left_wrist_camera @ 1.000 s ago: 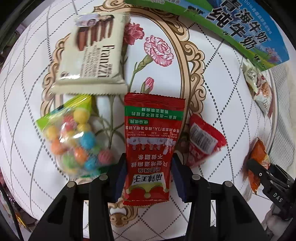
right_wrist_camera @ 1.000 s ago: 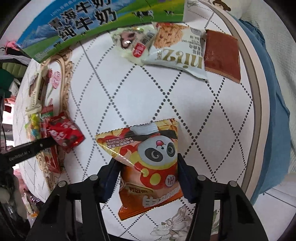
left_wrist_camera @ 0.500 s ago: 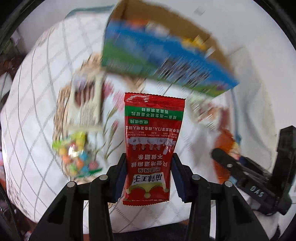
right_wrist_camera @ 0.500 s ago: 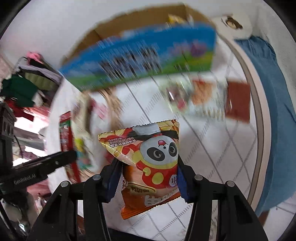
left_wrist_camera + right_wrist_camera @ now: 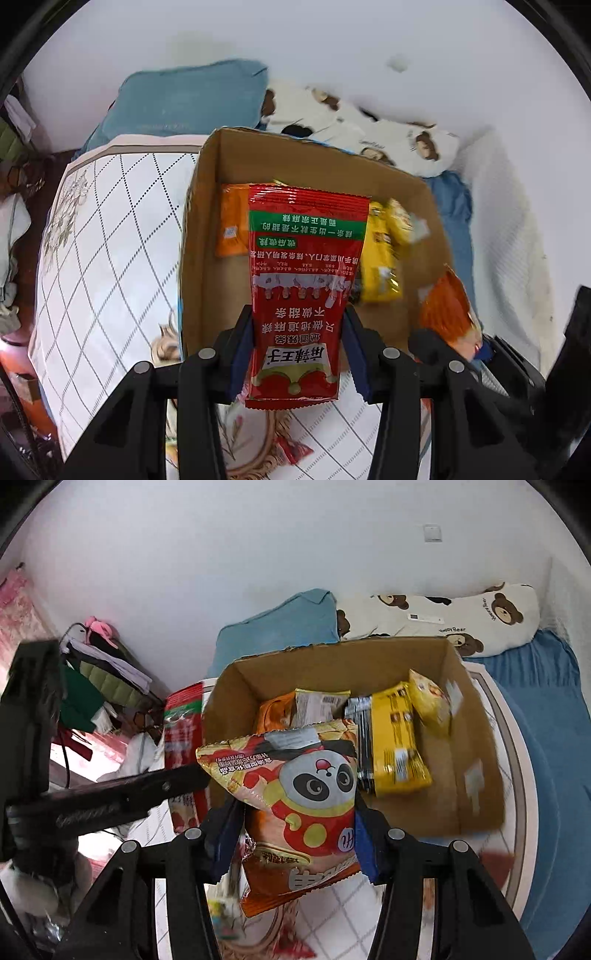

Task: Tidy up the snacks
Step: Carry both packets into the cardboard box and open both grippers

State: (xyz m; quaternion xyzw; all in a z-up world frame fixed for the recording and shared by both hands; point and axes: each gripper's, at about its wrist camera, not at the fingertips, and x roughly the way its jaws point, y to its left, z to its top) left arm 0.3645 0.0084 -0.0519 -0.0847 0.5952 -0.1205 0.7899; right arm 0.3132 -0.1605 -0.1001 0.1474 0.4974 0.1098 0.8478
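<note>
My left gripper (image 5: pixel 297 354) is shut on a red spicy-strip packet (image 5: pixel 303 280) and holds it upright over the near edge of an open cardboard box (image 5: pixel 207 206). My right gripper (image 5: pixel 291 842) is shut on an orange panda snack bag (image 5: pixel 299 805), also raised at the box's near edge (image 5: pixel 476 716). The box holds an orange packet (image 5: pixel 232 225), yellow packets (image 5: pixel 380 258) and others. The panda bag shows at the right in the left wrist view (image 5: pixel 447 310); the red packet shows at the left in the right wrist view (image 5: pixel 183 738).
The box stands on a white diamond-patterned tabletop (image 5: pixel 103 229). Behind it lie a blue cushion (image 5: pixel 184 99) and a bear-print pillow (image 5: pixel 443 616). Clothes are piled at the left (image 5: pixel 99 672). A small red snack (image 5: pixel 291 450) lies on the table below my left gripper.
Both grippers have lifted their packets off the table and swung up to the box; the view now looks down into the box's open top instead of at its printed side.
</note>
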